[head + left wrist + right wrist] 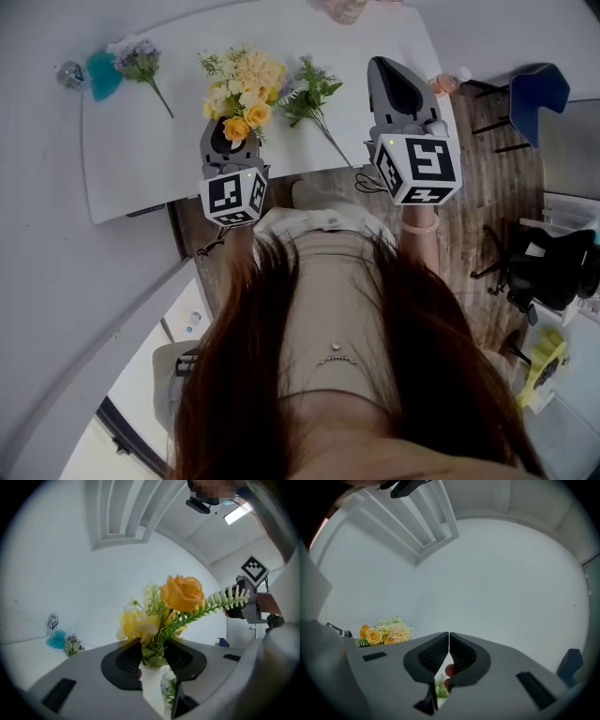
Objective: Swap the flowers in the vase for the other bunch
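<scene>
A bouquet of yellow and orange flowers (242, 92) stands near the white table's (122, 159) front edge. My left gripper (231, 129) sits level at its base and hides whatever the bouquet stands in. In the left gripper view the stems (157, 641) are pinched between the jaws, under an orange rose (182, 592). A green leafy bunch (309, 94) lies flat on the table to the bouquet's right. My right gripper (379, 66) hovers just right of that bunch, shut and empty (448, 635), with green leaves (439, 686) below it.
A small purple sprig (139, 59), a teal object (103, 73) and a shiny small jar (70, 73) lie at the table's far left. A pink item (444, 84) sits at the right edge. A blue chair (536, 92) and black gear (548, 267) stand on the floor to the right.
</scene>
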`<state>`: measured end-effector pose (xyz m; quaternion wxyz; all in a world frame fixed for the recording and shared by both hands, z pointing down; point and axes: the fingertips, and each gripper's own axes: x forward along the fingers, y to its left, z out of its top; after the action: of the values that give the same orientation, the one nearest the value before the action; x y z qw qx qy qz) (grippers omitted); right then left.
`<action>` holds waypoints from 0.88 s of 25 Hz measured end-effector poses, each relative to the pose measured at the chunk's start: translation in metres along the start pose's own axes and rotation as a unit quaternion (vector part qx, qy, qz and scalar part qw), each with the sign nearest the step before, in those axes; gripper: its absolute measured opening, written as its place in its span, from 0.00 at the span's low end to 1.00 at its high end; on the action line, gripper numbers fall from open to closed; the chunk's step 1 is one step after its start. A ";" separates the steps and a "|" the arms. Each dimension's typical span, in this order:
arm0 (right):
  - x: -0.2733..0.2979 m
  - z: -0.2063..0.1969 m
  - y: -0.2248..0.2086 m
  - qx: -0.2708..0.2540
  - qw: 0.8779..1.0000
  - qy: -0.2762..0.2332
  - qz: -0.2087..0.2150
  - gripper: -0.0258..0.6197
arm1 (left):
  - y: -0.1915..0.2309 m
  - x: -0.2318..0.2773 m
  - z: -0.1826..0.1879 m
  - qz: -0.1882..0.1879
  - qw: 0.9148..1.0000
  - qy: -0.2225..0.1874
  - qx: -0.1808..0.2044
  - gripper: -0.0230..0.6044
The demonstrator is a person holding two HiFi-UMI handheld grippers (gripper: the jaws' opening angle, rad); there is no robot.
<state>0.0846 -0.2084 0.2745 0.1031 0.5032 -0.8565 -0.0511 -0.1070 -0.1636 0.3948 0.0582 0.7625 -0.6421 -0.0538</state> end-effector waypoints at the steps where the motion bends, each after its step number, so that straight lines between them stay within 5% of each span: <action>1: 0.000 0.000 0.000 0.000 1.000 0.000 -0.001 0.08 | 0.001 -0.001 0.001 0.001 1.000 -0.003 0.000 0.25; 7: 0.000 -0.004 0.002 0.004 1.000 0.004 -0.003 0.08 | 0.007 -0.005 0.008 0.014 1.000 -0.020 0.004 0.12; 22: 0.001 -0.013 0.001 0.032 0.999 0.010 -0.016 0.08 | 0.008 -0.005 0.041 -0.008 0.999 -0.048 -0.002 0.11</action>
<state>0.0864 -0.2086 0.2872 0.0947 0.5206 -0.8483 -0.0199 -0.1224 -0.1606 0.3562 0.0280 0.7639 -0.6382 -0.0919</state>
